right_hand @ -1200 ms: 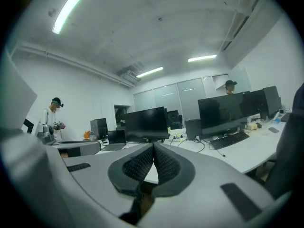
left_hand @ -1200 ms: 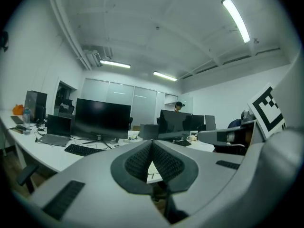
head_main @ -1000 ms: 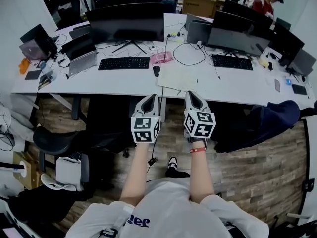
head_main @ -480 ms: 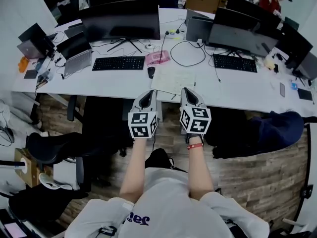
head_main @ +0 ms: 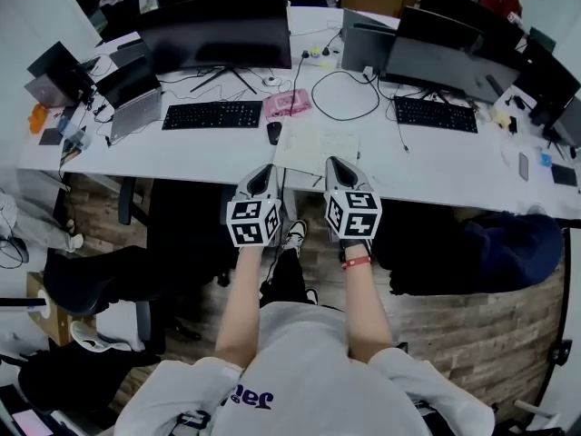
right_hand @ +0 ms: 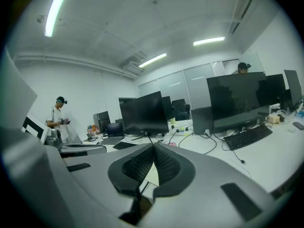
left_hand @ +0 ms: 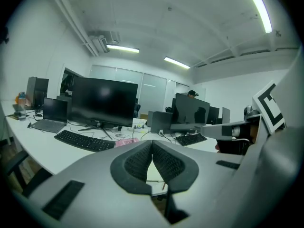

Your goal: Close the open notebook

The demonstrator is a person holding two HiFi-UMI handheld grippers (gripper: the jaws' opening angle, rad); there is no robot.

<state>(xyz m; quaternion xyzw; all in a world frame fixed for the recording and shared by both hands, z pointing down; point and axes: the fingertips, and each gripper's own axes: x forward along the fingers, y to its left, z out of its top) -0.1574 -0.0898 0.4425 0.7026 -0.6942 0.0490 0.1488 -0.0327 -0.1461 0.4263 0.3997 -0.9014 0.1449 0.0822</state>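
Notebook (head_main: pixel 316 146) closing is judged not yet begun. Nearest, the left gripper (head_main: pixel 261 173) and right gripper (head_main: pixel 339 167) are held side by side short of the desk (head_main: pixel 182 157), each with jaws pressed together on nothing, presumably so a cover can be pushed over rather than pinched. Just beyond, the white pages are seen lying spread at the desk's near edge, with a mouse (head_main: pixel 273 133) and keyboard (head_main: pixel 211 114) set behind them

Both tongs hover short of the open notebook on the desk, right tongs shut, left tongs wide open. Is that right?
Not quite: the left tongs are shut too, pads together on nothing, as the left gripper view shows. The right tongs are shut, both short of the open notebook on the desk.
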